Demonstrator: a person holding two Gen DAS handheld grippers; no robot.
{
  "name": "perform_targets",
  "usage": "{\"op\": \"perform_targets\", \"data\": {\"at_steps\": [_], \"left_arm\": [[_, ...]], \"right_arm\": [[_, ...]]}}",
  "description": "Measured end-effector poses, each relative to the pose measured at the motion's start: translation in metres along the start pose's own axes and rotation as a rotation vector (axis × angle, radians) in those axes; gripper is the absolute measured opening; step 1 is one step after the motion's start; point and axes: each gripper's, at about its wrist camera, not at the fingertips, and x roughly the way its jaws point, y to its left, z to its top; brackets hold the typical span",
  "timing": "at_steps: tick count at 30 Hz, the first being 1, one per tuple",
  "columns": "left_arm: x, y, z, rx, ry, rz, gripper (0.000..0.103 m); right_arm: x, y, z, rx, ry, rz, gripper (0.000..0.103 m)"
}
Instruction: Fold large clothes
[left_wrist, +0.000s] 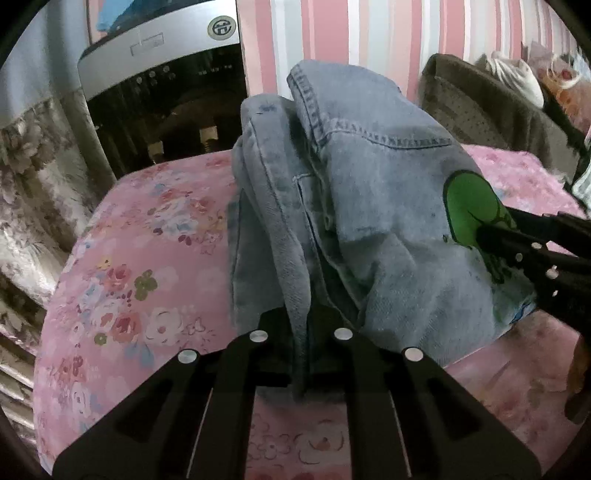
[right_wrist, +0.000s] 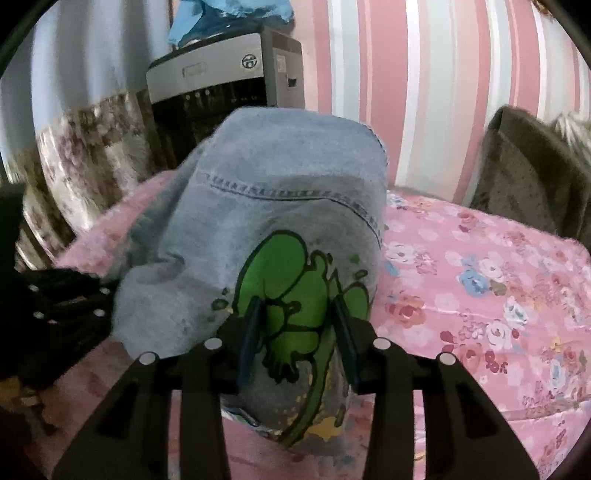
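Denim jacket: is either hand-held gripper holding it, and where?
Both. Left hand-held gripper pinches a hanging edge of the denim jacket; right hand-held gripper straddles a bunch at its green print.

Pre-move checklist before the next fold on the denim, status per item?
1. Left gripper pinching a fold of the denim garment: ok.
2. Right gripper fingers on either side of the green print: ok; firm clamp: cannot tell.
3. Garment lifted off the pink floral bedspread: partly; lower edge: cannot tell.
4. Layers aligned: not ok, fabric bunched between grippers.
5. Bare bedspread to the right for laying down: ok.
6. Brown cushion apart from garment: ok.
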Motion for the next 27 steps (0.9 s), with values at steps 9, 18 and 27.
{"op": "perform_targets", "data": {"at_steps": [9,18,27], "left_arm": [[0.002,-0.011,-0.004,0.036,-0.03,0.064,0.005],[-0.004,0.011,-0.002,-0.061,-0.051,0.161,0.074],[0.013,0.017,0.003,-0.06,-0.01,0.124,0.082]], "right_arm": [[-0.002,-0.005,-0.004,0.003,-0.031,0.01,0.044],[0.008,-0.039,-0.012,0.201,0.022,0.136,0.076],[0.021,-0.025,-0.008,0.164,0.058,0.127,0.088]]}}
